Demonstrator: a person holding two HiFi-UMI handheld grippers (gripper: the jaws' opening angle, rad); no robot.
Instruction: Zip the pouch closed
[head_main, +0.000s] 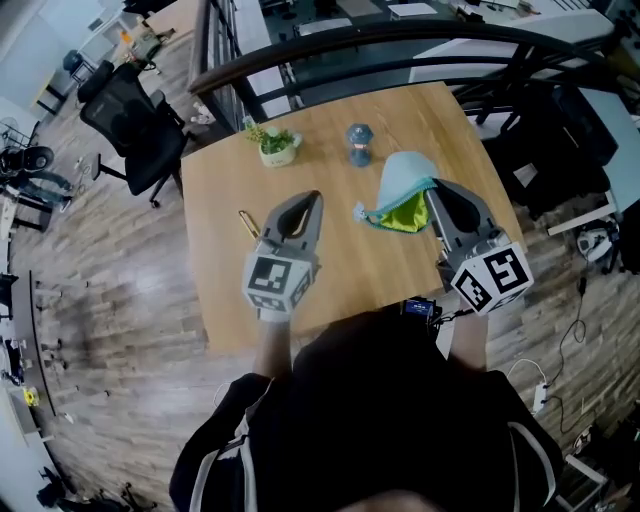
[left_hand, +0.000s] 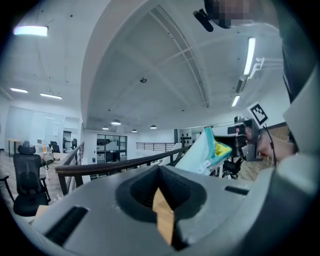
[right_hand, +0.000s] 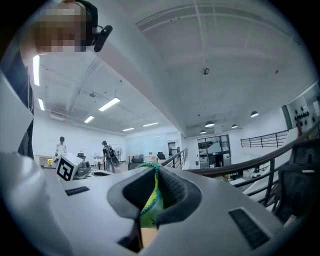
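A light blue pouch (head_main: 403, 180) with yellow-green lining and a teal zipper hangs above the wooden table (head_main: 225, 290), its mouth gaping open. My right gripper (head_main: 433, 192) is shut on the pouch's right edge; in the right gripper view the yellow-green fabric (right_hand: 150, 202) is pinched between the jaws of the right gripper (right_hand: 154, 171). The zipper pull (head_main: 360, 212) dangles at the pouch's left end. My left gripper (head_main: 313, 197) is raised to the left of the pouch, shut and holding nothing. The left gripper view shows the left gripper (left_hand: 160, 169) closed, with the pouch (left_hand: 202, 152) off to the right.
A small potted plant (head_main: 277, 143) and a small blue object (head_main: 359, 143) stand at the table's far side. A thin gold item (head_main: 248, 224) lies left of my left gripper. A black railing (head_main: 400, 45) runs behind the table; an office chair (head_main: 135, 125) stands at left.
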